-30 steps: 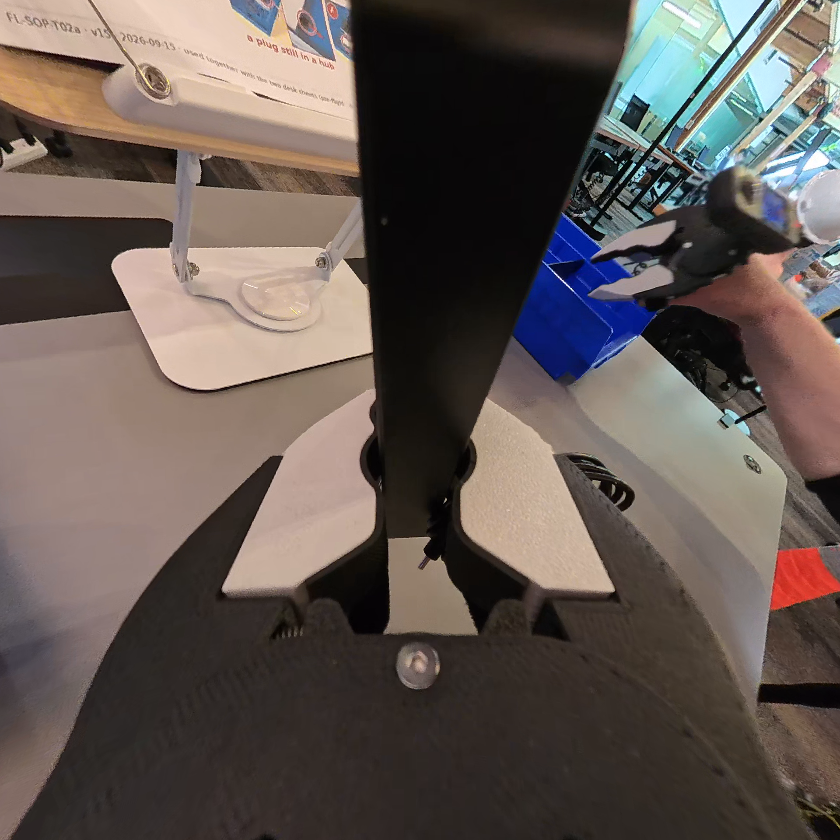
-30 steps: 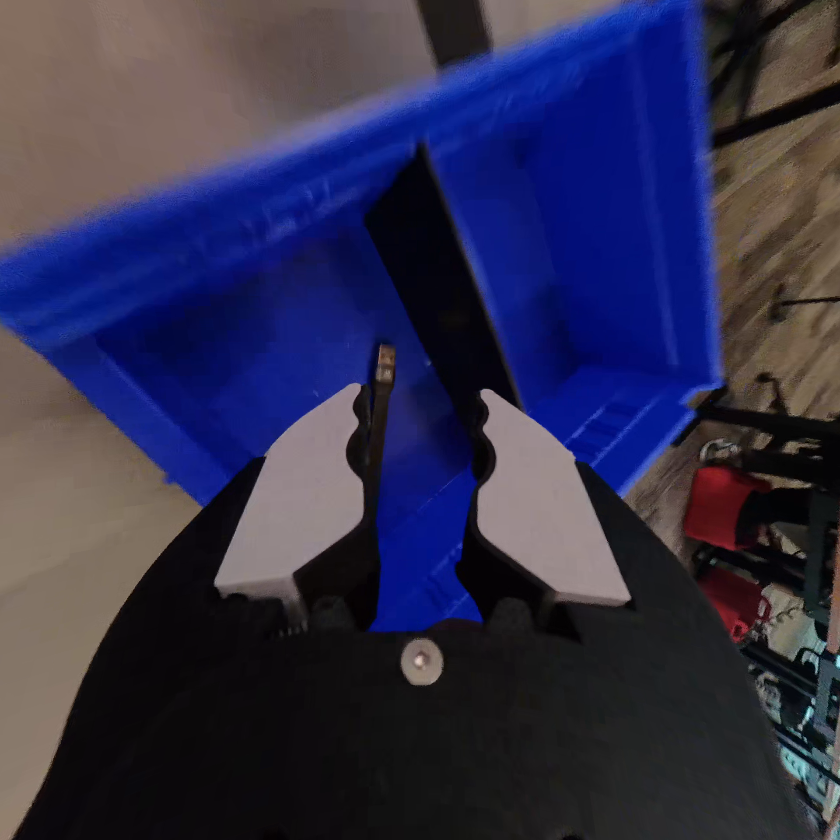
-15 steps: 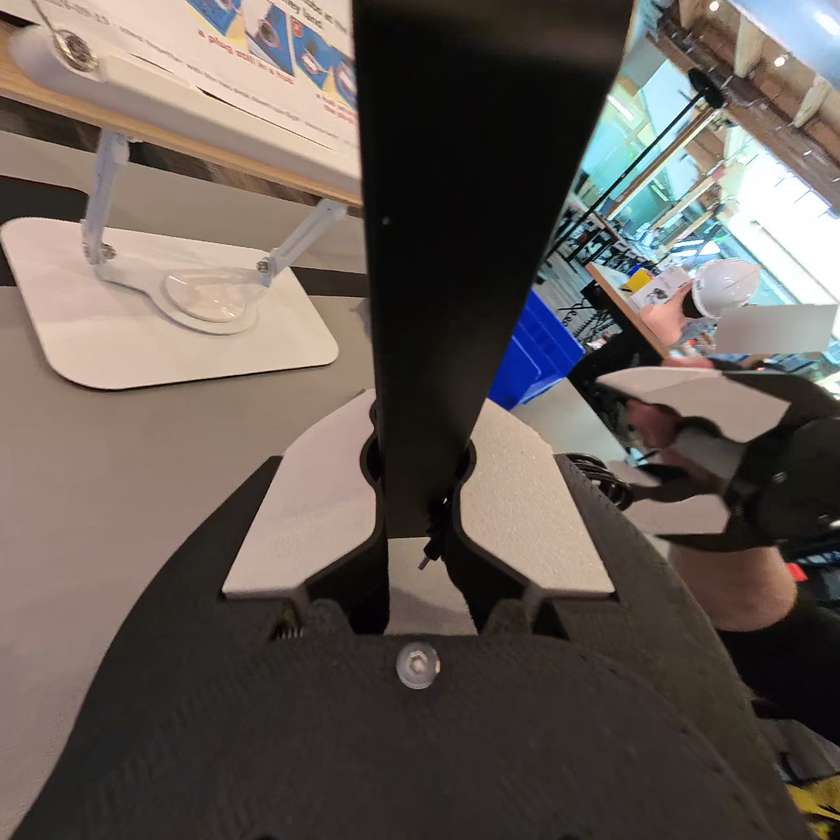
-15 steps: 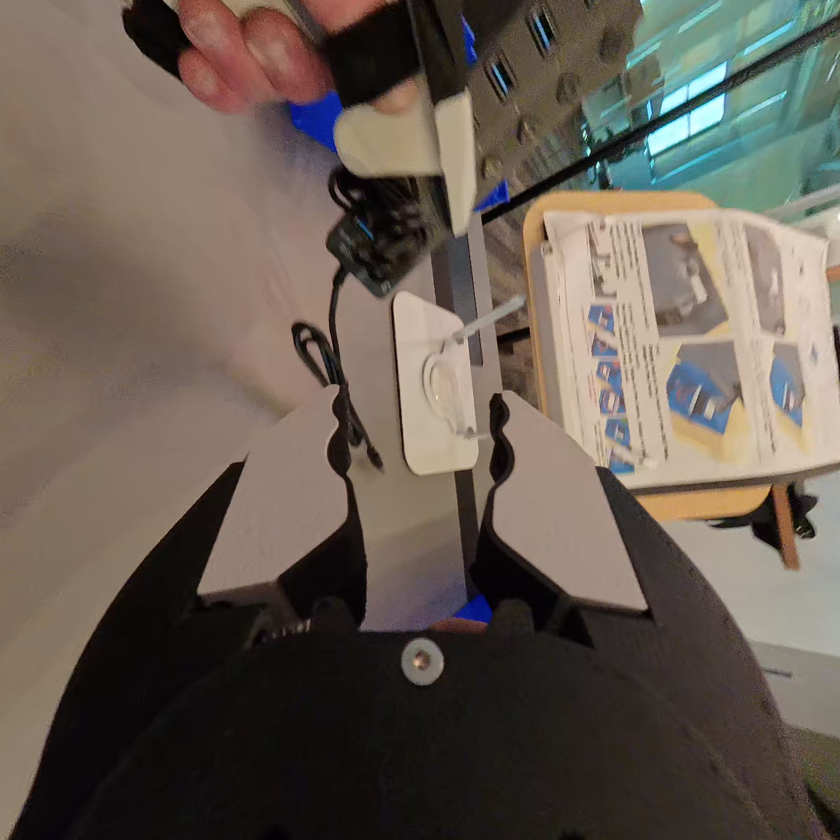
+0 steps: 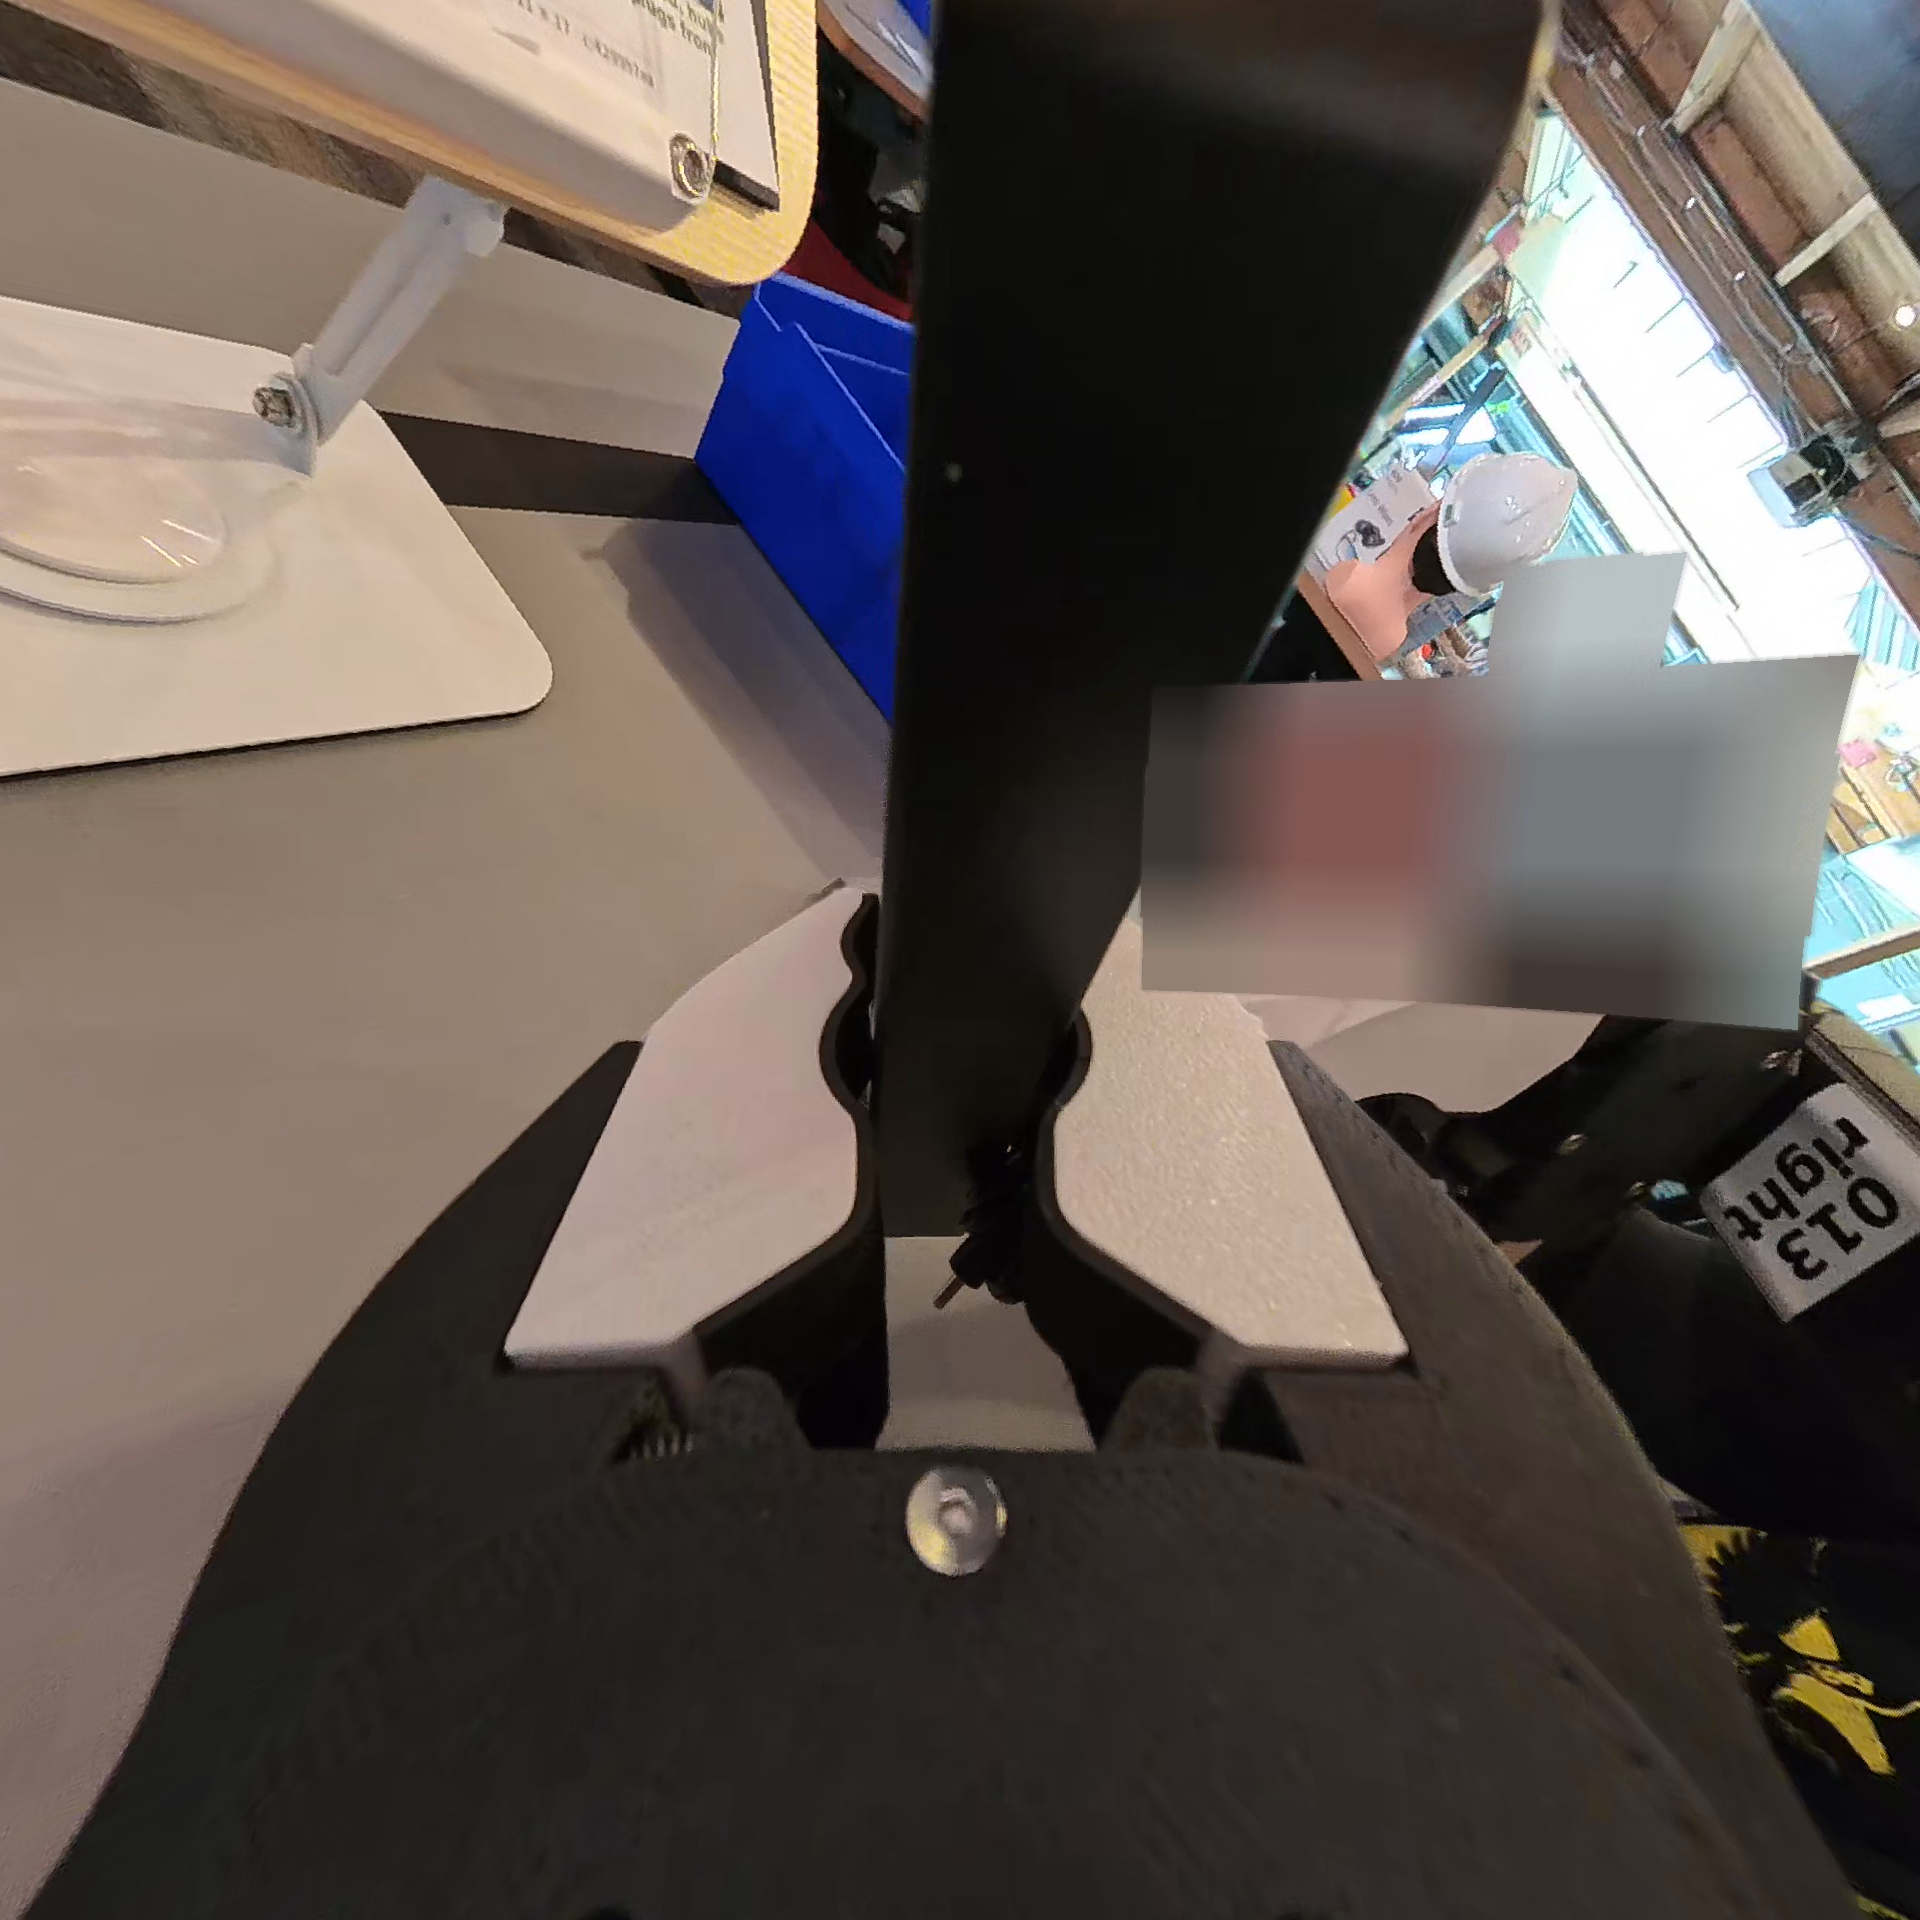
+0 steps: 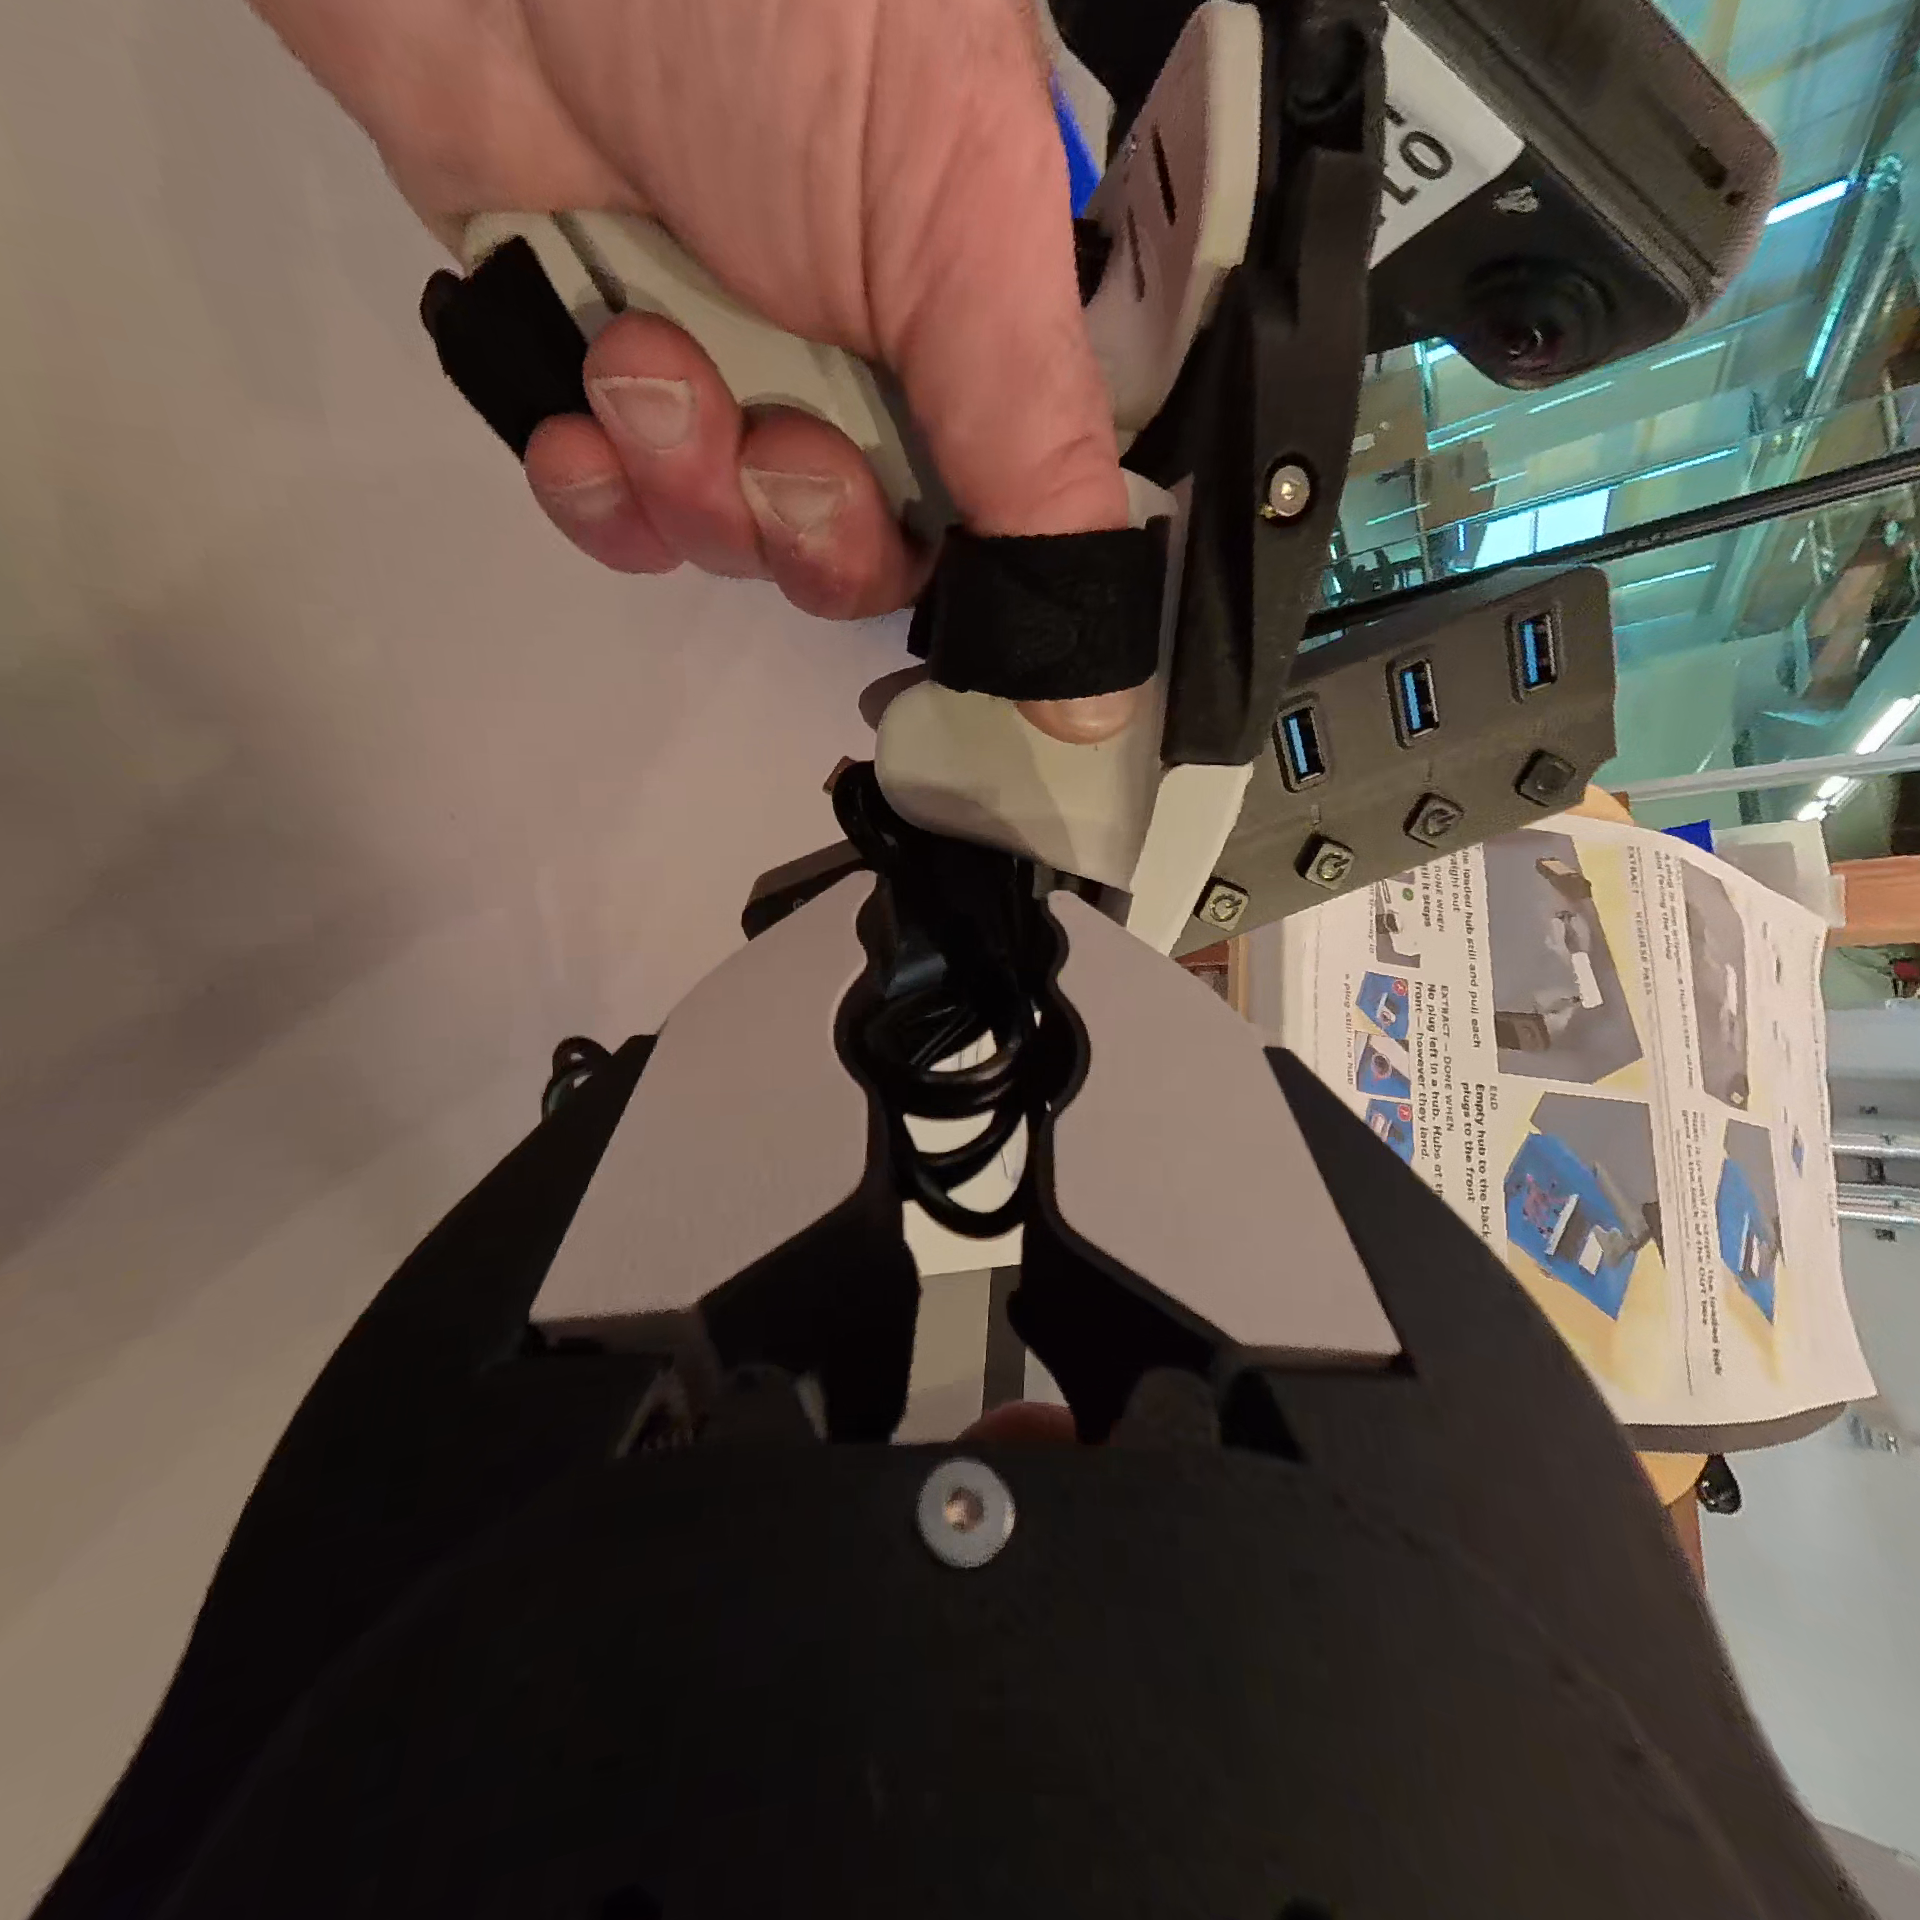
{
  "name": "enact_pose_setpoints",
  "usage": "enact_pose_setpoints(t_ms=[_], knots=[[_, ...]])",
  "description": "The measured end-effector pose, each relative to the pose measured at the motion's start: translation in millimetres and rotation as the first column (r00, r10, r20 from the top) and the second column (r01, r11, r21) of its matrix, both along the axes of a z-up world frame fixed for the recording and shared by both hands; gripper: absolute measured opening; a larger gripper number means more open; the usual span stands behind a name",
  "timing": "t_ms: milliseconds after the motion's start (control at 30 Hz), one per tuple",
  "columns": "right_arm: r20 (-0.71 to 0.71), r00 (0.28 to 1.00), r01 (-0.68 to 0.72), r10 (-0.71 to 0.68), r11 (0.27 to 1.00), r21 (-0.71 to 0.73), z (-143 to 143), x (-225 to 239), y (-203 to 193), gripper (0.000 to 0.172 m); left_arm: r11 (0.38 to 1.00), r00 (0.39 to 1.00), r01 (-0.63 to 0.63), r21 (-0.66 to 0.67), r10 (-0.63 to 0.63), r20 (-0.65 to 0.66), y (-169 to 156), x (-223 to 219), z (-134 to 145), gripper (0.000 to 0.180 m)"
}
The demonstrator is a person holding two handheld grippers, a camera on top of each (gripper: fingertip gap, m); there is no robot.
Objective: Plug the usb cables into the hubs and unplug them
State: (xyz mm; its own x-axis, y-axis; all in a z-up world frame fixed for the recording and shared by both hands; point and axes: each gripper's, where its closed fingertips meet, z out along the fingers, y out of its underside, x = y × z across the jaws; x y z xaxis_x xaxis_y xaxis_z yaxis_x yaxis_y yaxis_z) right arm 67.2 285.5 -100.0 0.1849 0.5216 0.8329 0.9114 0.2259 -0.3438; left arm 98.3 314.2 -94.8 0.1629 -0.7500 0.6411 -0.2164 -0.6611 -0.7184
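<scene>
My left claw (image 5: pixel 971 997) clamps the black rectangular hub (image 5: pixel 1143 416); my right claw (image 6: pixel 961 966), closed on the black coiled cable bundle (image 6: pixel 956 1081), should feed its plug squarely toward the blue ports at two o'clock.

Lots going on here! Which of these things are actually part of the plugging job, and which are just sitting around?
Part of the job:
- black USB hub, clamped in the left claw
- coiled black cable, between the right claw's fingers
- blue bin

Just sitting around:
- white stand
- instruction sheet
- white hard hat
</scene>
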Motion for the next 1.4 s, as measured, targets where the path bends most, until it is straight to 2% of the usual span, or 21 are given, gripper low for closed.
enact_pose_setpoints(t_ms=[133,300,433,567,667,733,800,933,967,1033,1200,1267,1300,1333,1400], knots=[[-0.036,0.999,-0.021,0.021,1.0,-0.008,7,3,-5,0.015,0.998,0.998,0.055,0.007,-0.055,0.021,-8,3,8,0.029],[-0.251,0.966,-0.082,0.062,0.994,-0.069,25,4,-14,0.013,0.991,0.986,0.134,-0.013,-0.132,0.104,-18,3,29,0.038],[-0.535,0.839,-0.199,0.105,0.972,-0.122,46,8,-24,0.012,0.977,0.947,0.214,-0.016,-0.203,0.25,-25,-2,53,0.048],[-0.694,0.706,-0.315,0.141,0.94,-0.129,63,14,-34,0.013,0.956,0.886,0.293,-0.004,-0.27,0.377,-35,-8,66,0.049],[-0.769,0.617,-0.398,0.167,0.909,-0.122,69,17,-40,0.012,0.933,0.805,0.359,-0.04,-0.288,0.518,-37,-15,75,0.05],[-0.821,0.541,-0.473,0.18,0.873,-0.12,71,19,-44,0.012,0.914,0.762,0.402,-0.043,-0.308,0.57,-41,-19,76,0.058],[-0.859,0.474,-0.53,0.193,0.842,-0.103,72,21,-48,0.012,0.906,0.744,0.421,-0.051,-0.312,0.59,-46,-16,76,0.07],[-0.891,0.396,-0.603,0.222,0.795,-0.07,74,21,-54,0.012,0.885,0.754,0.452,-0.112,-0.311,0.579,-53,-5,64,0.088],[-0.892,0.387,-0.617,0.233,0.785,-0.062,75,19,-57,0.013,0.878,0.754,0.459,-0.136,-0.304,0.582,-53,-2,61,0.097],[-0.887,0.386,-0.638,0.253,0.768,-0.059,76,15,-61,0.012,0.865,0.755,0.468,-0.179,-0.286,0.59,-51,0,52,0.1],[-0.873,0.396,-0.668,0.285,0.742,-0.061,73,8,-66,0.012,0.782,0.675,0.585,-0.214,-0.323,0.663,-75,1,51,0.11],[-0.861,0.413,-0.682,0.296,0.728,-0.077,69,6,-69,0.012,0.756,0.628,0.631,-0.177,-0.363,0.689,-90,1,56,0.099],[-0.856,0.418,-0.692,0.304,0.717,-0.083,68,4,-72,0.012,0.762,0.624,0.627,-0.162,-0.367,0.689,-93,3,56,0.094],[-0.854,0.417,-0.702,0.311,0.707,-0.085,67,4,-75,0.012,0.762,0.616,0.628,-0.157,-0.363,0.699,-92,3,58,0.08],[-0.843,0.437,-0.701,0.312,0.706,-0.102,64,5,-77,0.012,0.784,0.622,0.604,-0.142,-0.353,0.699,-87,4,61,0.074]])
